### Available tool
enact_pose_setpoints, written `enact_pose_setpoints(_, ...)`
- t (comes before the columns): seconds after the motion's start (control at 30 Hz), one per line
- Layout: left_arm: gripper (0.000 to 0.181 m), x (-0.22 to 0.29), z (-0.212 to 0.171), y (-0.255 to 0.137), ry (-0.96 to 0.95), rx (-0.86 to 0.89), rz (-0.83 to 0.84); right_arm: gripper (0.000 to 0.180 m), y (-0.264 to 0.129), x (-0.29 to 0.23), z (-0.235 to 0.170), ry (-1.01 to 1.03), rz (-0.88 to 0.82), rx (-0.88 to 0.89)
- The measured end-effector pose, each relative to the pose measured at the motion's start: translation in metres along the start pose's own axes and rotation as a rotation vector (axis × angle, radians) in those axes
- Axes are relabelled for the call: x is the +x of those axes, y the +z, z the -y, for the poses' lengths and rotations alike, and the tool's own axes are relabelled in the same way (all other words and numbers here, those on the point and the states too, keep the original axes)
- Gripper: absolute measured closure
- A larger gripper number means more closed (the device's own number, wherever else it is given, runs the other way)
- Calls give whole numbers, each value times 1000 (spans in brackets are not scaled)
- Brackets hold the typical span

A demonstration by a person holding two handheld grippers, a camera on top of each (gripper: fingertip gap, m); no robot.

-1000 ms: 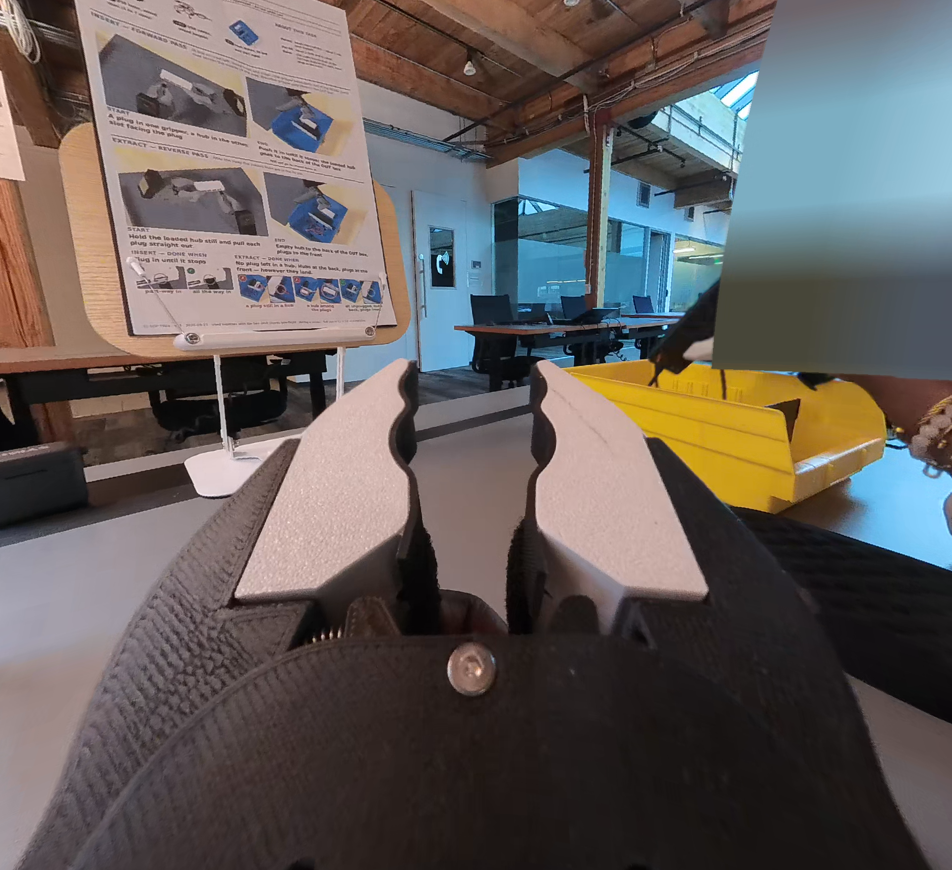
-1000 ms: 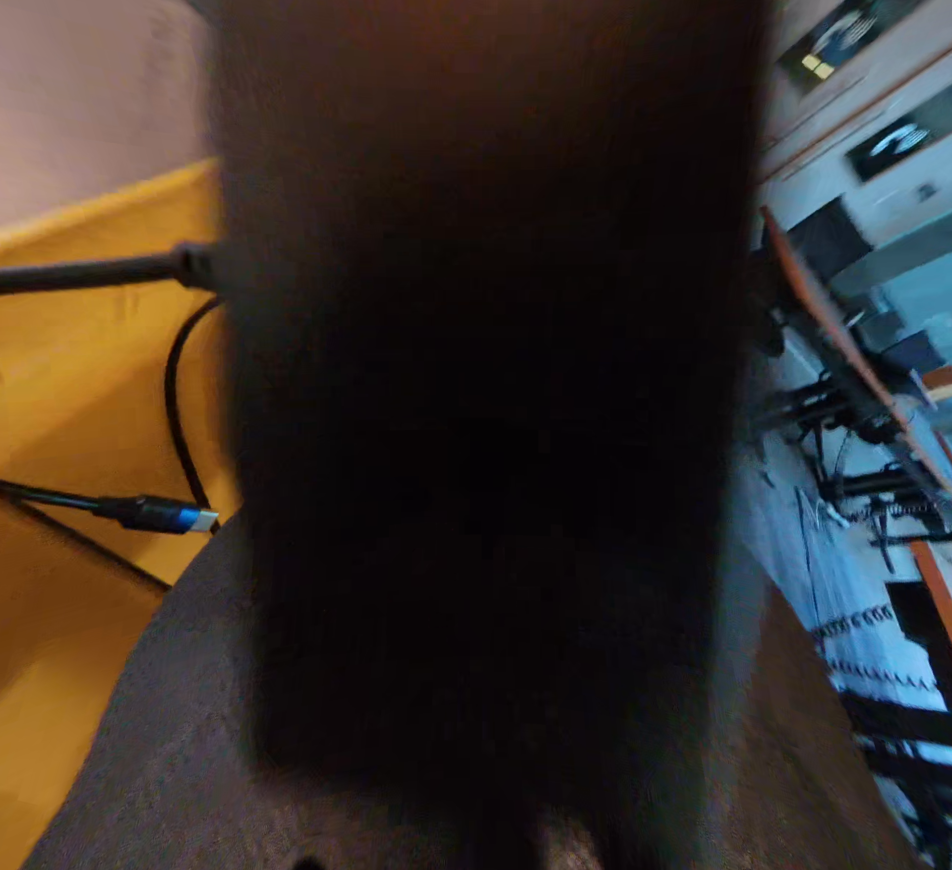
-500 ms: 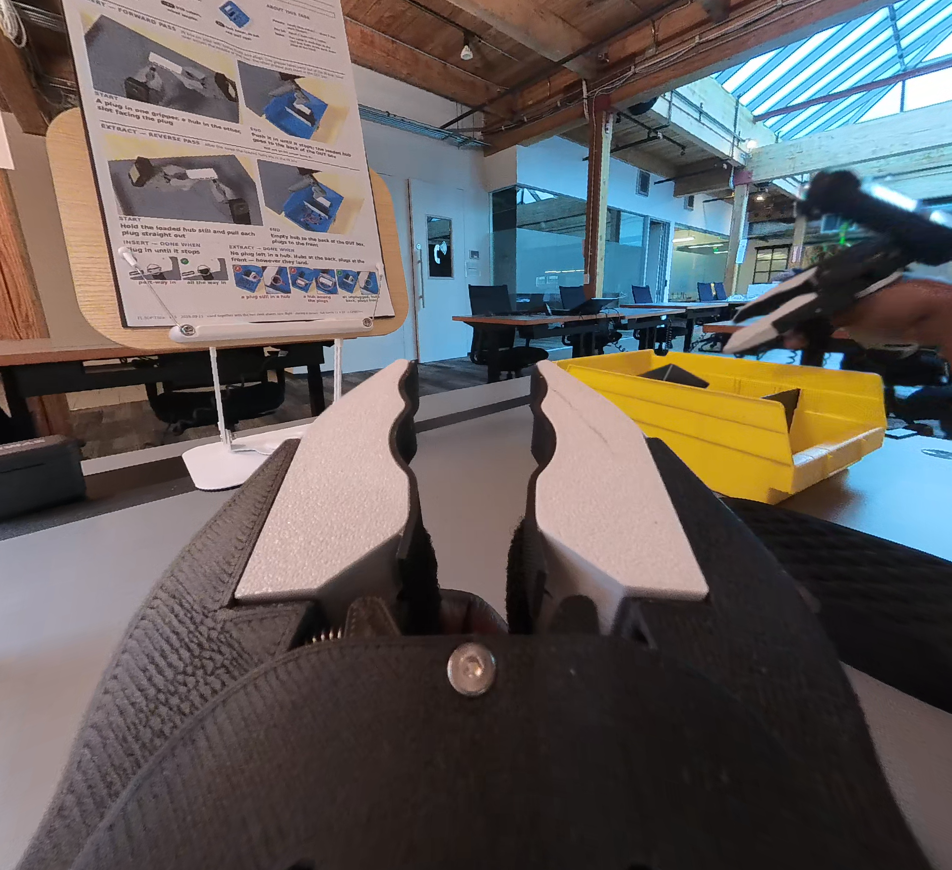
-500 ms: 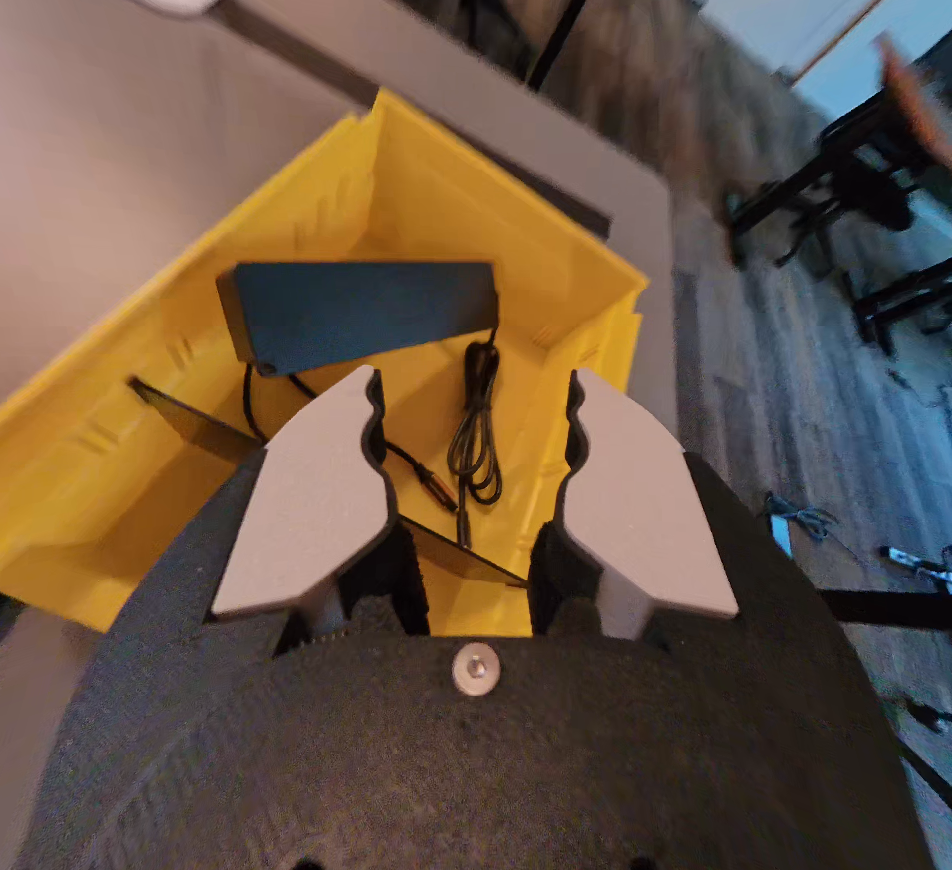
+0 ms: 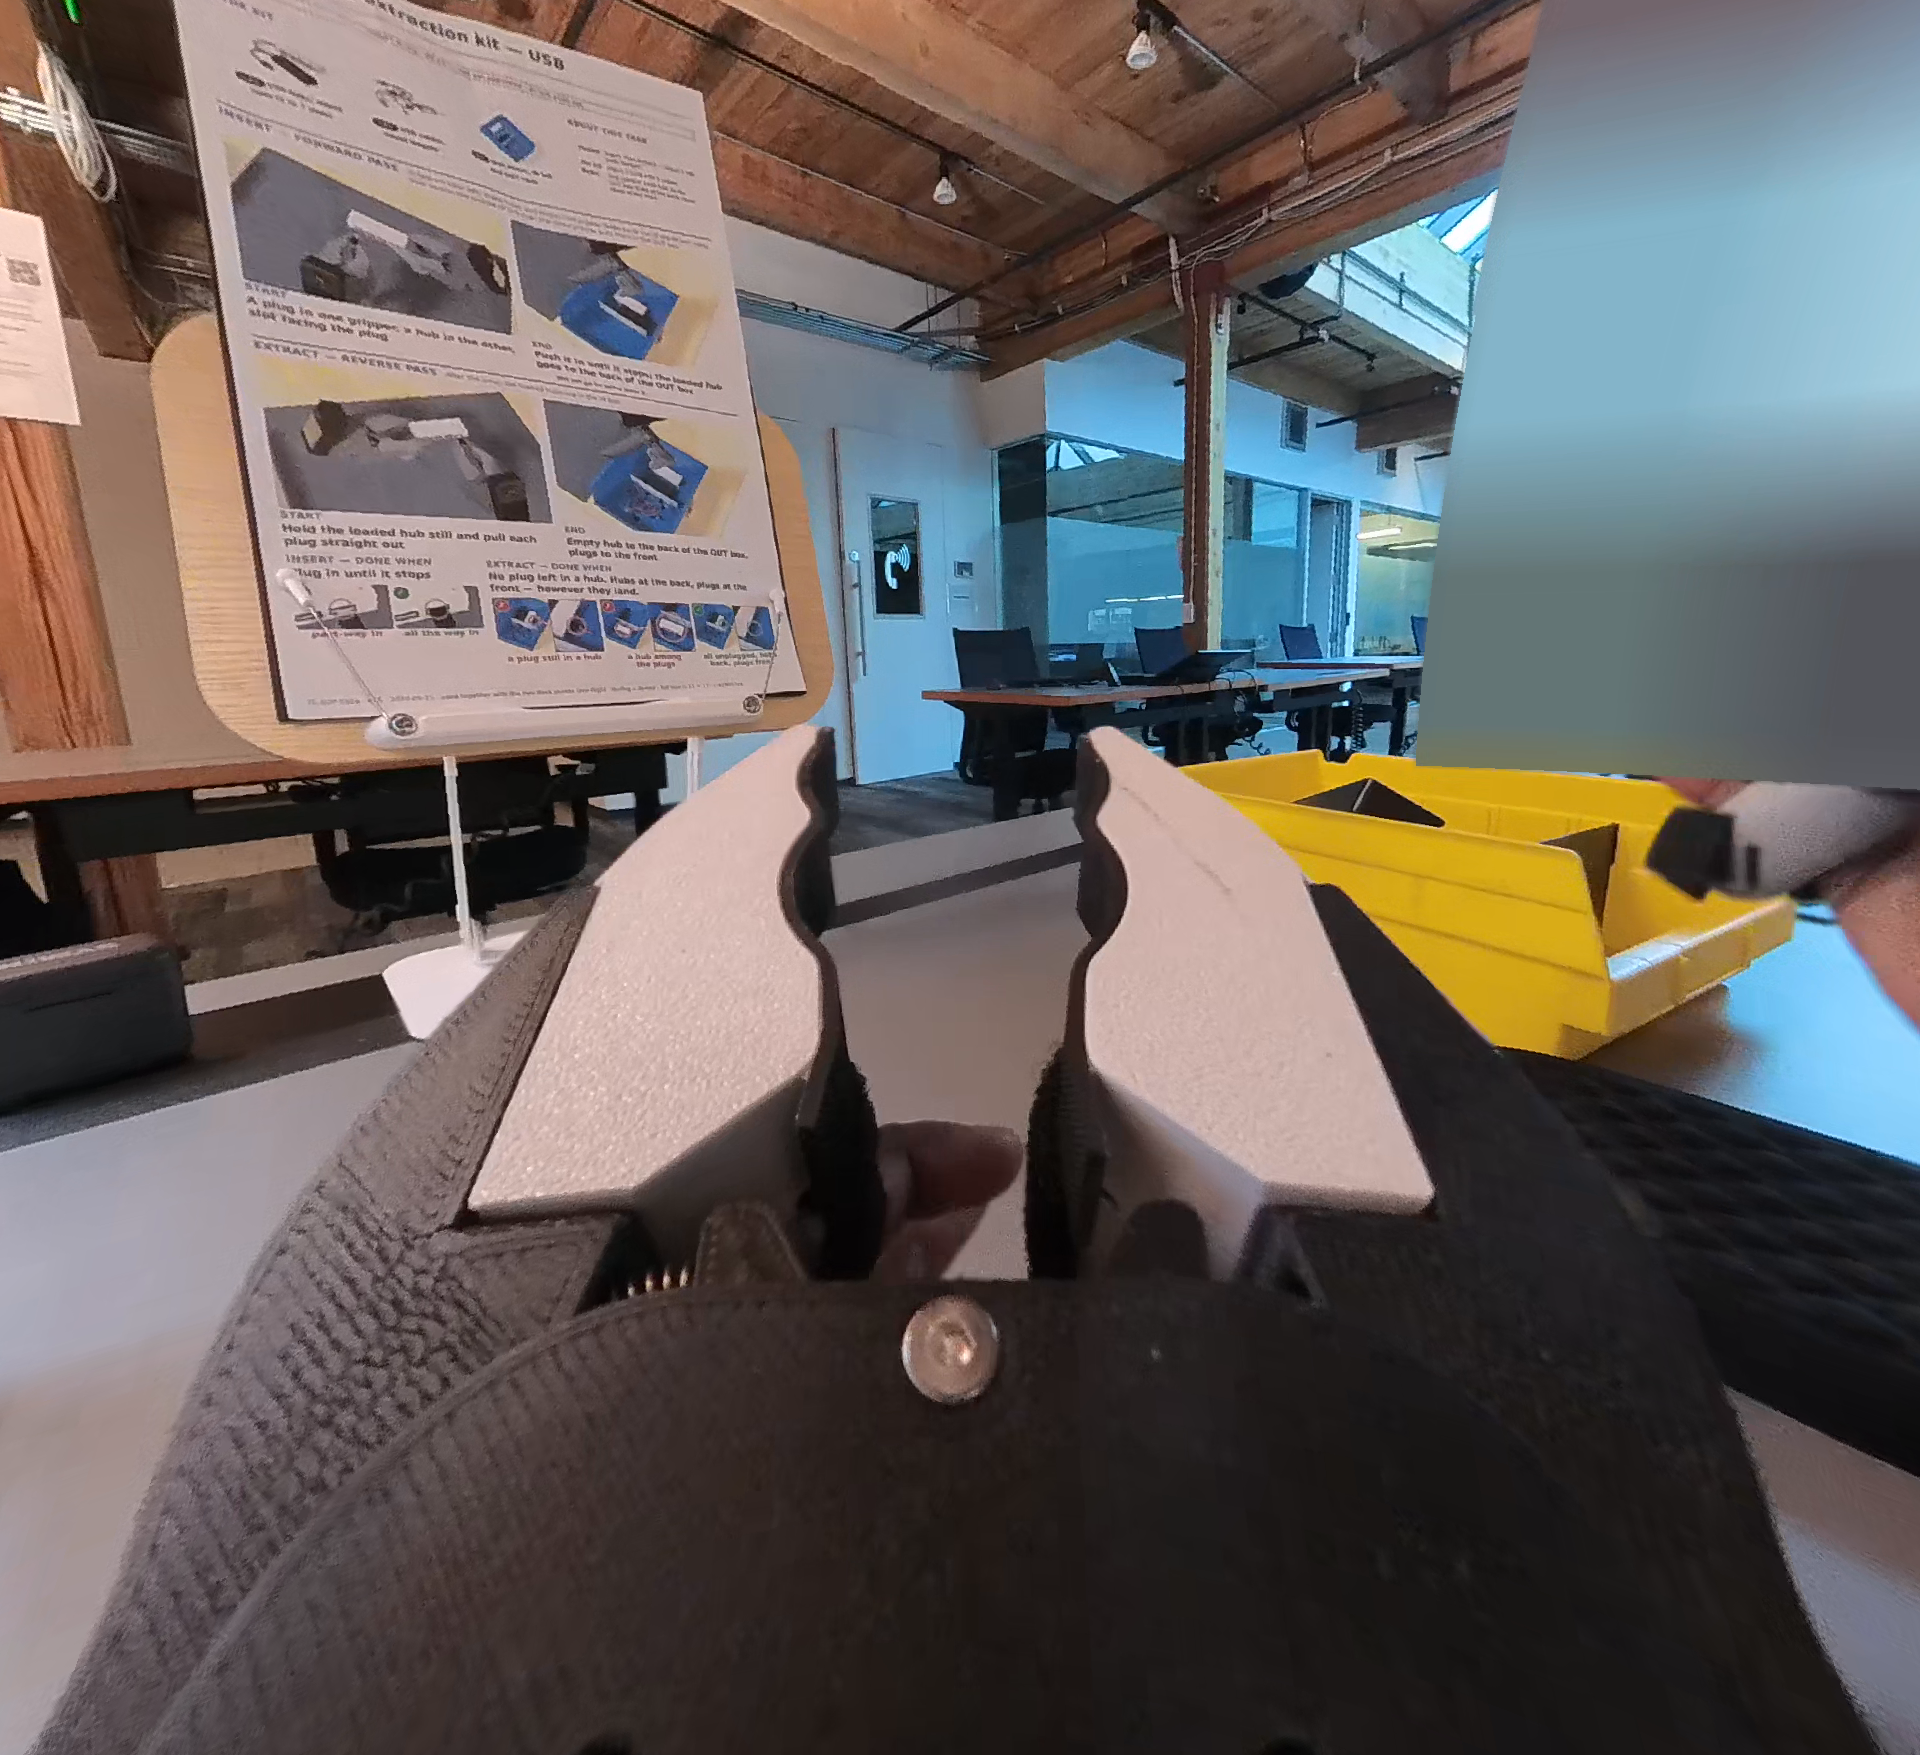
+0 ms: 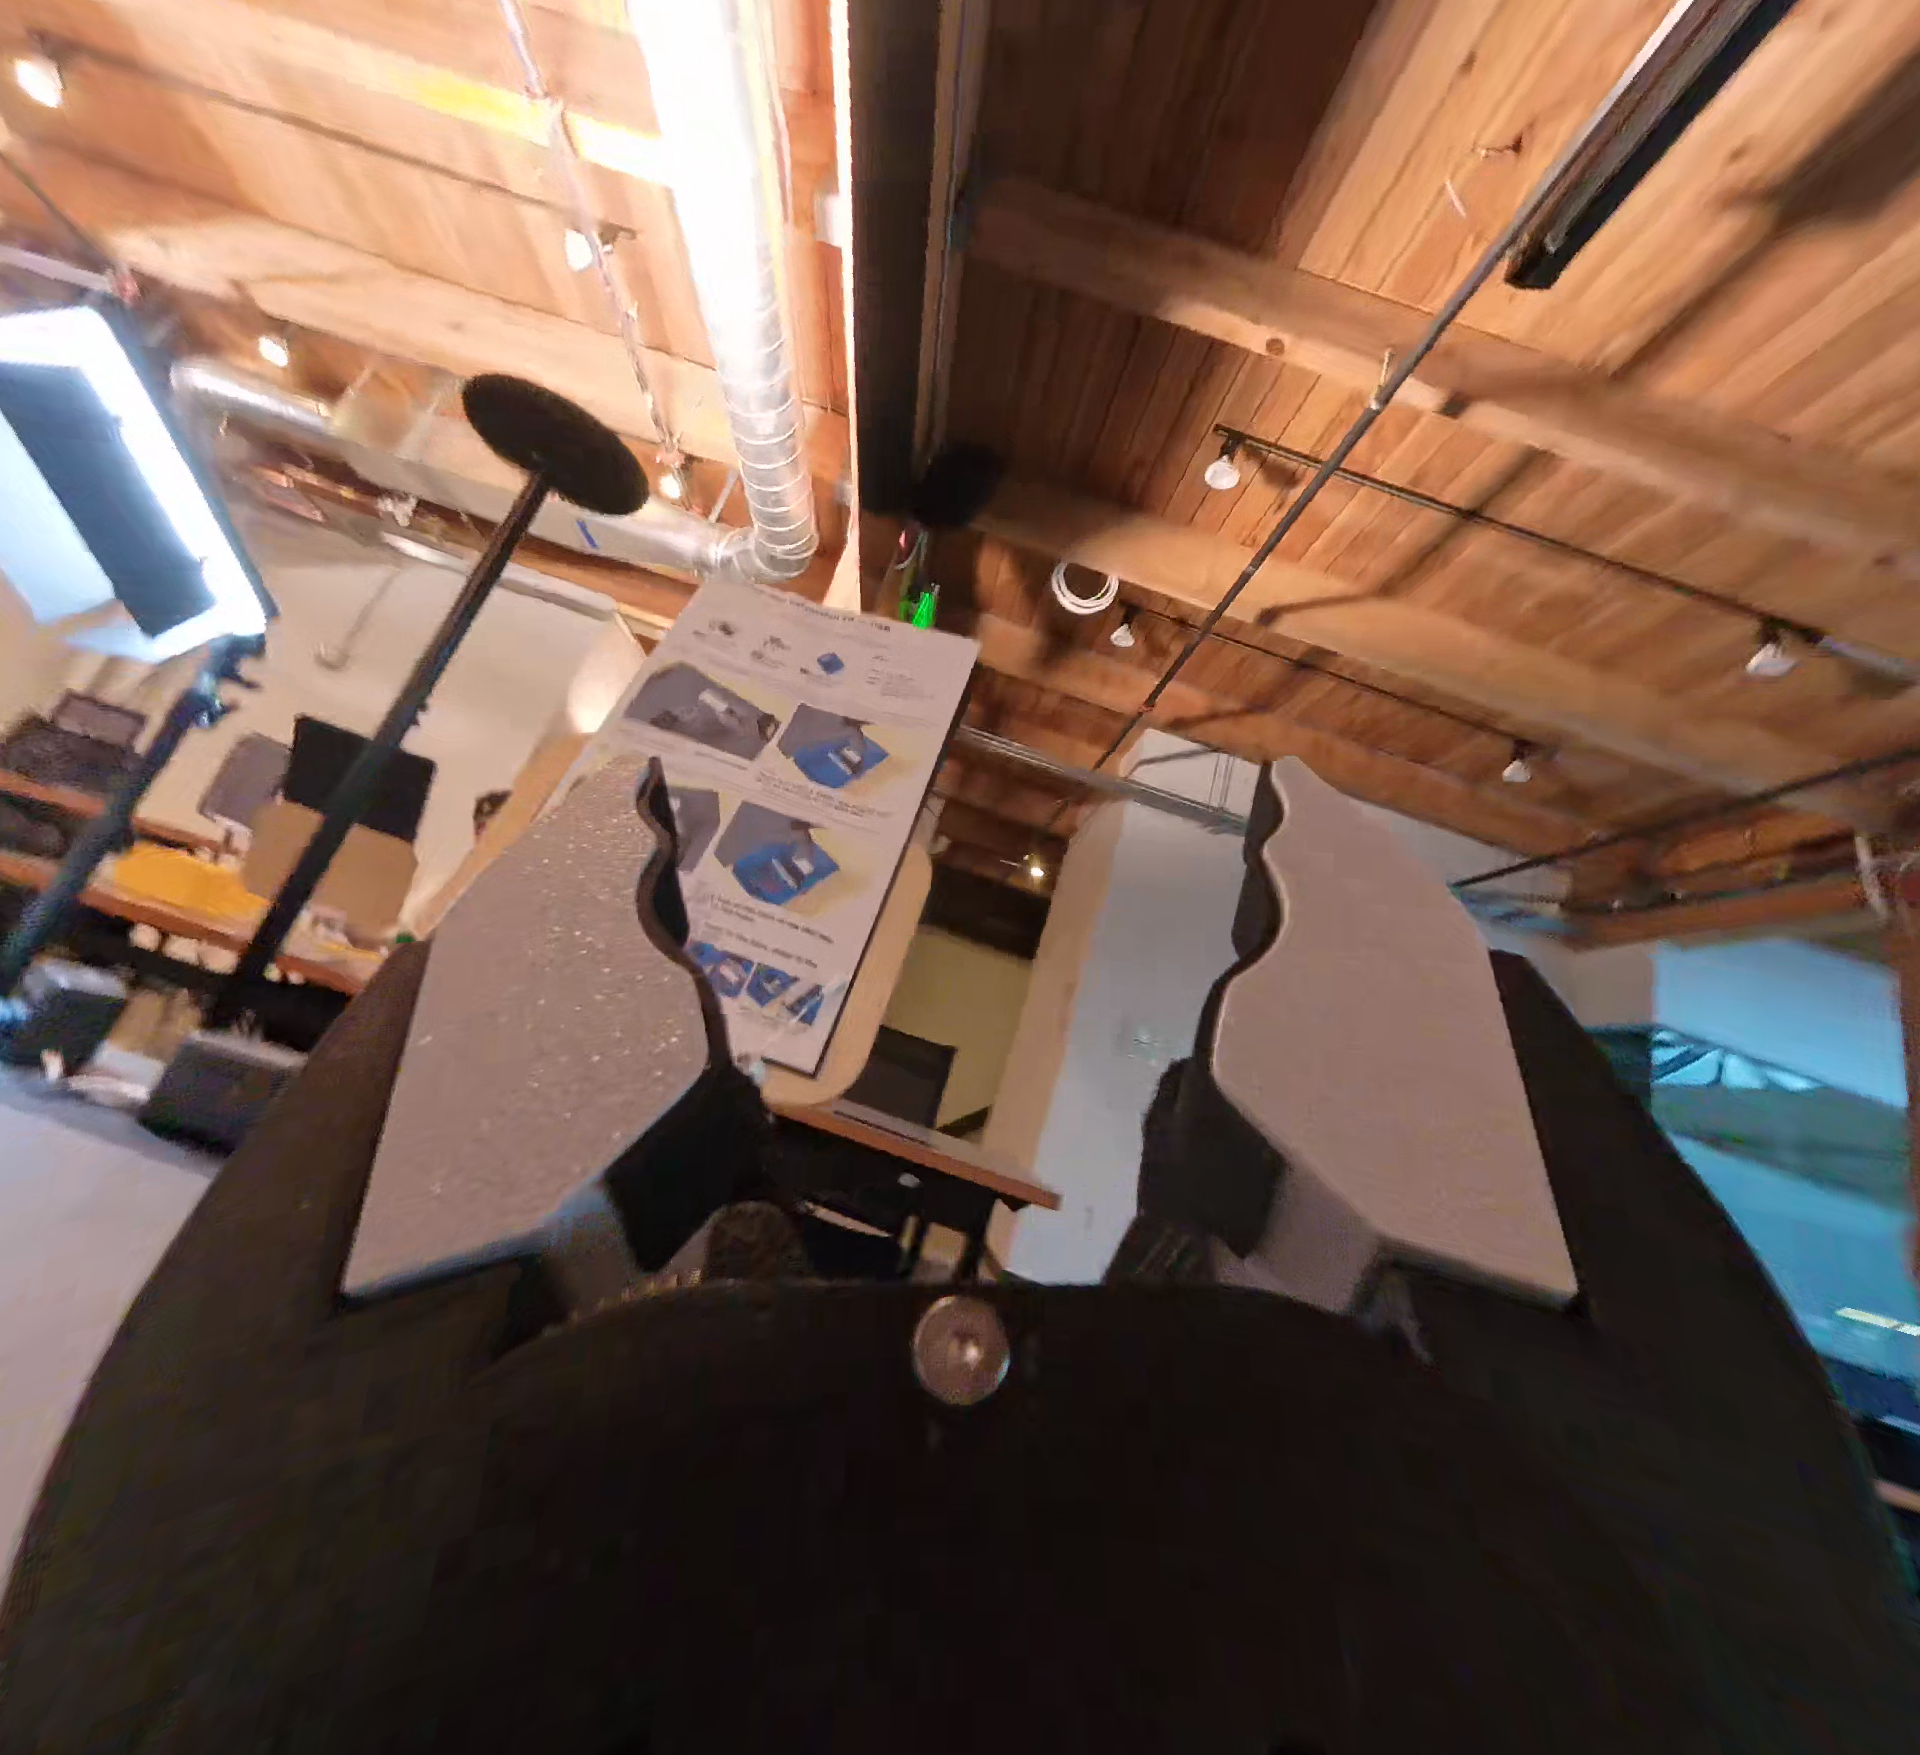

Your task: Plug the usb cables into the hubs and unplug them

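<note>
Both tools empty. Left tool (image 5: 951,822) sits low over the grey tabletop (image 5: 156,1290), fingers a little apart w/ nothing between them but a fingertip showing behind. Right tool (image 6: 951,832) is wide apart and tipped up at the wood ceiling (image 6: 1351,147).

No hub or cable in view now; the yellow bin (image 5: 1455,895) ahead-right of the left tool, w/ black dividers, likely holds them, contents hidden.

Step in hand, prob: fetch a hub and a plug. Do it well: drop the right tool back level over the bin, grip the plug by its body, not the cord, hub held square.

Room: open office, instruction sheet (image 5: 488,355) on a stand ahead-left, desks and chairs beyond.
</note>
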State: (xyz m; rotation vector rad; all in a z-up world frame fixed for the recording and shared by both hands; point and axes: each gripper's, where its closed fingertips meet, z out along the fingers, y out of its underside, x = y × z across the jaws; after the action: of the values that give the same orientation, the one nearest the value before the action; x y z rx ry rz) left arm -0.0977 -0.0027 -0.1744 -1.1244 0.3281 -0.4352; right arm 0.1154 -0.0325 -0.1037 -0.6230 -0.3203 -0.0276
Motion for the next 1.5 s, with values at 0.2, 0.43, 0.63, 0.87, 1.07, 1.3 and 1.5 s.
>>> enact_pose_setpoints(0.2,135,3,0,0,8,1,-12,67,-4,-69,-80,106,215,-327)
enact_pose_setpoints(0.43,135,11,4,-1,28,13,-46,74,-12,-73,-106,174,267,-455)
enact_pose_setpoints(0.63,135,23,28,-6,20,-8,-180,77,-13,-69,-110,221,258,-470)
enact_pose_setpoints(0.87,136,-45,79,-62,17,-187,-138,79,-14,-80,-107,243,307,-477)
enact_pose_setpoints(1.07,136,-155,51,-101,94,-708,-23,80,-16,-87,-107,247,343,-489)
enact_pose_setpoints(1.3,138,-266,-37,-111,144,-1449,-4,82,-16,-88,-107,247,351,-489)
enact_pose_setpoints(1.5,121,-286,-96,-120,16,-1699,-135,84,-17,-87,-110,255,353,-499)
